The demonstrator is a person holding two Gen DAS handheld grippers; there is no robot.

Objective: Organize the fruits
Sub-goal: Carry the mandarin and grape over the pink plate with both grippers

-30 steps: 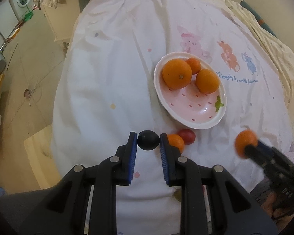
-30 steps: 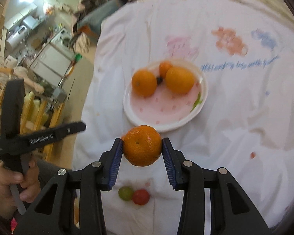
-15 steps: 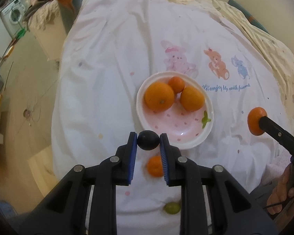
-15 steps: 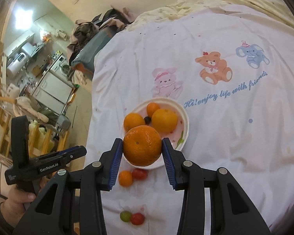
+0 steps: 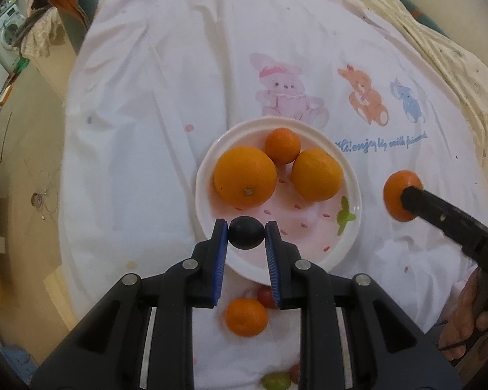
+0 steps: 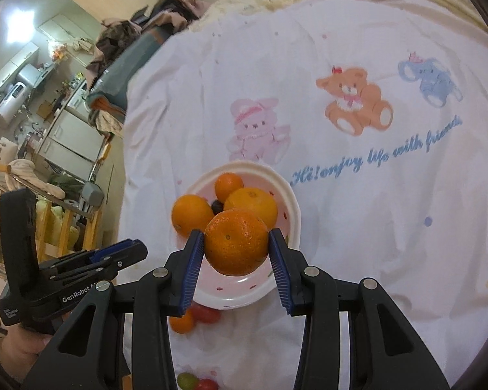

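Note:
My left gripper (image 5: 246, 237) is shut on a small dark round fruit (image 5: 246, 232), held over the near rim of the pink-and-white plate (image 5: 353, 175). The plate holds a large orange (image 5: 245, 176), a second orange (image 5: 317, 174) and a small mandarin (image 5: 282, 145). My right gripper (image 6: 236, 247) is shut on an orange (image 6: 236, 242) above the plate's near side (image 6: 244, 295); it also shows at the right of the left wrist view (image 5: 401, 199). A dark fruit (image 6: 216, 207) lies between the oranges on the plate.
On the white cartoon-print cloth (image 5: 146, 113) in front of the plate lie a small mandarin (image 5: 246, 317), a red tomato-like fruit (image 5: 265, 296), a green grape (image 5: 275, 381) and a red one (image 6: 207, 384). The cloth drops off at the left toward the floor (image 5: 26, 149).
Both grippers have moved forward toward the plate with their fruits still held. The left one's dark fruit is now over the plate's near rim; the plate looks larger and closer.

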